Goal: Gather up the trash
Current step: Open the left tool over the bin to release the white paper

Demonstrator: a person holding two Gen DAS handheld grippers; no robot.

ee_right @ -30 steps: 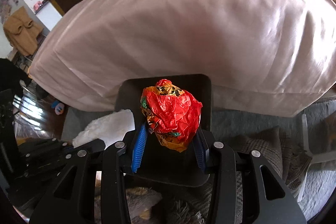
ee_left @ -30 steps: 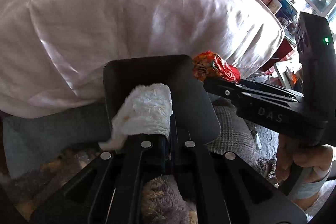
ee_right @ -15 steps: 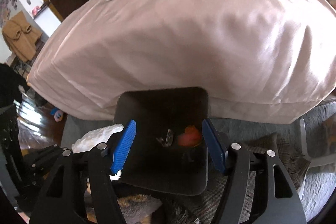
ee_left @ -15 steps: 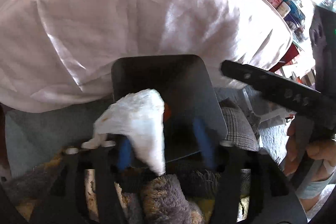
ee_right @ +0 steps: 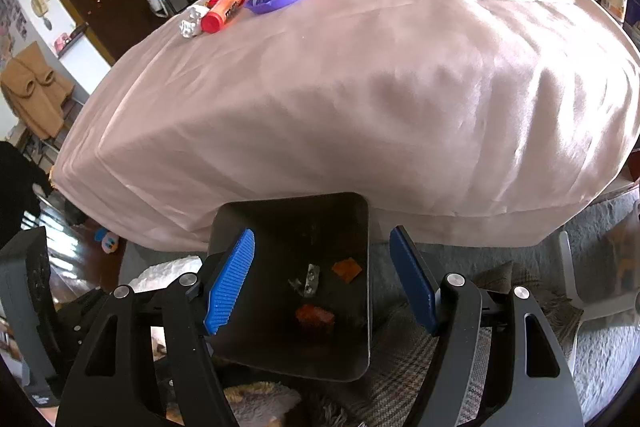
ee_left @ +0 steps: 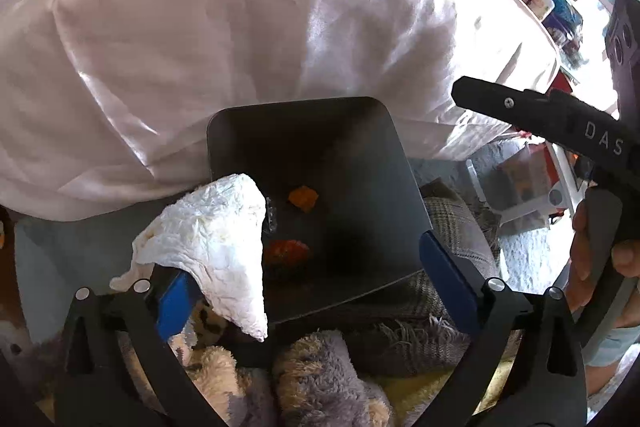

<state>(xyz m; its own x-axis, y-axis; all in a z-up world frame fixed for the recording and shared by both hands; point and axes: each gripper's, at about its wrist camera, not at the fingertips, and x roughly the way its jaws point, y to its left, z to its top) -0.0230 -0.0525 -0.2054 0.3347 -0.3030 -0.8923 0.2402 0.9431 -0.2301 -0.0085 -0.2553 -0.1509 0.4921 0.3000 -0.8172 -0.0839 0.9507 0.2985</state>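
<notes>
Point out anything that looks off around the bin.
The white paper towel has not dropped: it clings to the left gripper's left finger, draped over the black bin's rim, though the jaws have just opened wide.

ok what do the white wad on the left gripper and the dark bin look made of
White wad: looks like paper towel or tissue, matte, with a crinkled, embossed surface. Dark bin: smooth, hard, dark grey with a slight sheen and rounded corners; plastic or coated metal, hard to tell which.

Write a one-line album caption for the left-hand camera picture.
Open left gripper above a dark bin, a crumpled white tissue draped over one finger.
</notes>
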